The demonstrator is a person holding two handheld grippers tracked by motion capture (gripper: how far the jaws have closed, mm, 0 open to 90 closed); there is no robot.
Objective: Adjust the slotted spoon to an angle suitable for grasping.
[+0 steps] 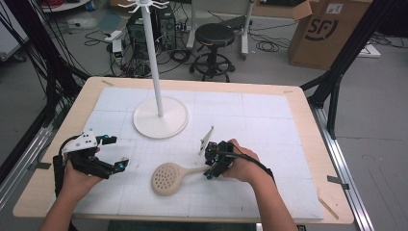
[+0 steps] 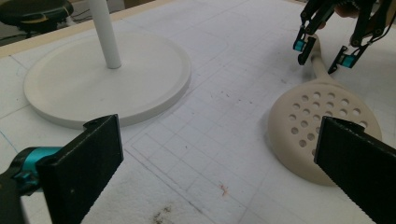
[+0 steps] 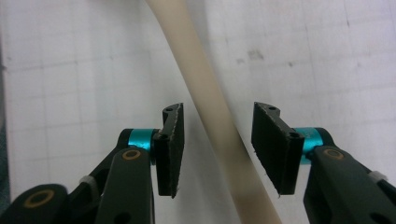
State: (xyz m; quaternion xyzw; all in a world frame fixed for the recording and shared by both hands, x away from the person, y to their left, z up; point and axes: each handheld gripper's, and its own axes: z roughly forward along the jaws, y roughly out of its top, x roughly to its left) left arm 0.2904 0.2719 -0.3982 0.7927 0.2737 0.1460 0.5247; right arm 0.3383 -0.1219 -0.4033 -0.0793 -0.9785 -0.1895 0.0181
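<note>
Slotted spoon (image 1: 169, 177) flat on desk (image 1: 298, 115), in front of white stand (image 1: 160, 118); long axis slanting, round head toward left claw (image 1: 113, 153), handle under right claw (image 1: 210, 162). Right claw spread, straddling handle, not pinching. Left claw spread, empty.

Cream perforated skimmer spoon (image 1: 166, 178) lies flat on the white mat, handle apparently angled rightward

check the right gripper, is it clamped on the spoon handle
No, the right gripper straddles the spoon handle with a gap on each side.
</note>
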